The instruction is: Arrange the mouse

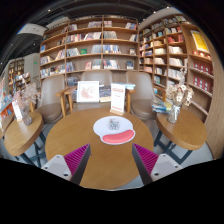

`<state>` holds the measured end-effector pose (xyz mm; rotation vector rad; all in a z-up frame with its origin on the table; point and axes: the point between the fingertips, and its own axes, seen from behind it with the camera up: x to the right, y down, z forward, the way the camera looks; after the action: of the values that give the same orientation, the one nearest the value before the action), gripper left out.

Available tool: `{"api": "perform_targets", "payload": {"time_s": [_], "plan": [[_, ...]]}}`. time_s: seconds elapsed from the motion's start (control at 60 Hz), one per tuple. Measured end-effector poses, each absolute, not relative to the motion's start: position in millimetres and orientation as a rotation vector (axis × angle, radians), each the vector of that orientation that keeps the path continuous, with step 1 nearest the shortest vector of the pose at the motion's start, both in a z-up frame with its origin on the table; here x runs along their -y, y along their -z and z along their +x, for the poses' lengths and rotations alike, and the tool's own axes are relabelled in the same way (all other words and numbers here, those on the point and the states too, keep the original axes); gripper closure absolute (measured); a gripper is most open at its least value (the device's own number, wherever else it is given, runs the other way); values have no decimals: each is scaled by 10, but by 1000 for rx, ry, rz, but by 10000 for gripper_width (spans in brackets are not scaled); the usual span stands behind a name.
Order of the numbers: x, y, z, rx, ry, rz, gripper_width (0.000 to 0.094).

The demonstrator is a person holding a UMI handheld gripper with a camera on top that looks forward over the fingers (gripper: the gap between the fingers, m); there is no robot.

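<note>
A white mouse pad with a red-pink wrist rest lies on the round wooden table, a little beyond my fingers. A small pale object sits on the white part of the pad; it is too small to tell if it is the mouse. My gripper hovers above the near part of the table with its fingers wide apart and nothing between them. The magenta pads show at both sides.
Two upright signs stand at the far edge of the table. Armchairs ring it. Smaller round tables stand at the right and left. Tall bookshelves fill the back walls.
</note>
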<state>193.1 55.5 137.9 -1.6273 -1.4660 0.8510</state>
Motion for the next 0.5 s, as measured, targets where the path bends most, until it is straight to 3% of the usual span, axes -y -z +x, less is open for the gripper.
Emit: {"api": "perform_targets", "payload": {"time_s": [0.217,0.5], "plan": [[-453,-1412,2973,1489,-846,-1623,83],[-409,-1528,3330,1474,-856,-1588,84]]}}
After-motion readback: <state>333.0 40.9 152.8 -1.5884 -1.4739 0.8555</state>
